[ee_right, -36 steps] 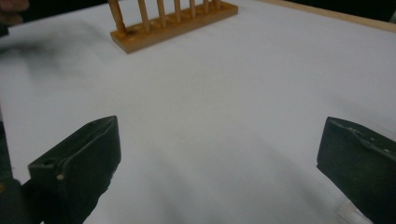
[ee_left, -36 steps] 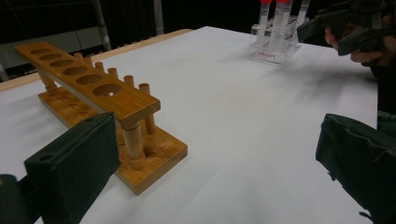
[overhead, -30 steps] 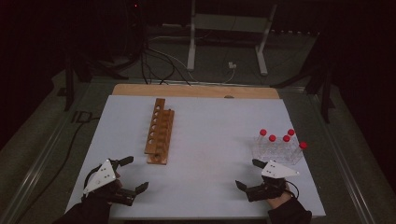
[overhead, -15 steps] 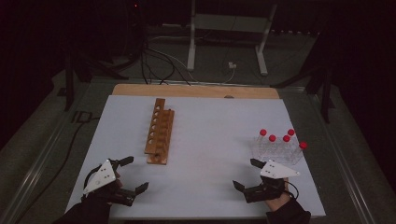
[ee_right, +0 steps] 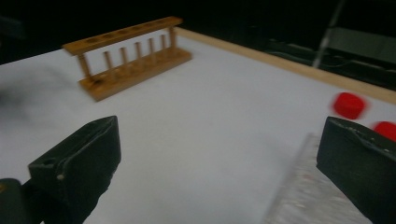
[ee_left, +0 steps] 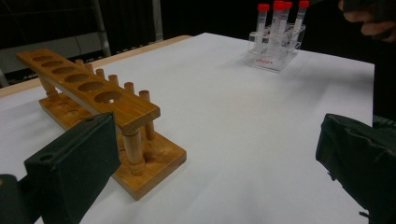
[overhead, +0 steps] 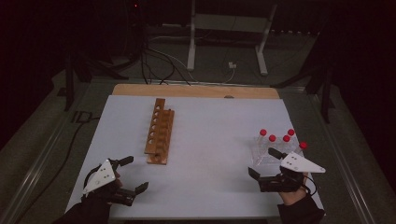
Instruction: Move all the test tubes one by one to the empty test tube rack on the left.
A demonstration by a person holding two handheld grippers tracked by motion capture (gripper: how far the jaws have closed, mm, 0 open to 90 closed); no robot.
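White bench (overhead: 210,140), and we have a gripper in each hand at its near edge. Our left gripper (overhead: 130,173) sits at the near left corner, jaws spread wide, nothing between them. In the left gripper view its jaws frame the near end of the wooden rack (ee_left: 100,107), which lies just ahead and a bit to the left, not touching.

Our right gripper (overhead: 262,163) is at the near right, jaws also wide apart and empty (both black jaws show well apart in the right gripper view). It hovers just beside the clear holder (overhead: 273,149), on its near-left side; we cannot tell whether the far jaw touches the holder's wall. In the right gripper view the holder's clear wall (ee_right: 308,196) lies close by the right jaw, blurred.

Five red-capped tubes (overhead: 273,138) stand upright in the holder, at the right side of the bench. In the left gripper view the tubes (ee_left: 280,21) show far across the bench, well apart from the rack.

The rack stands left of centre, long side running away from us, its holes all empty. The wooden edge (overhead: 196,90) of the bench shows along the far side.
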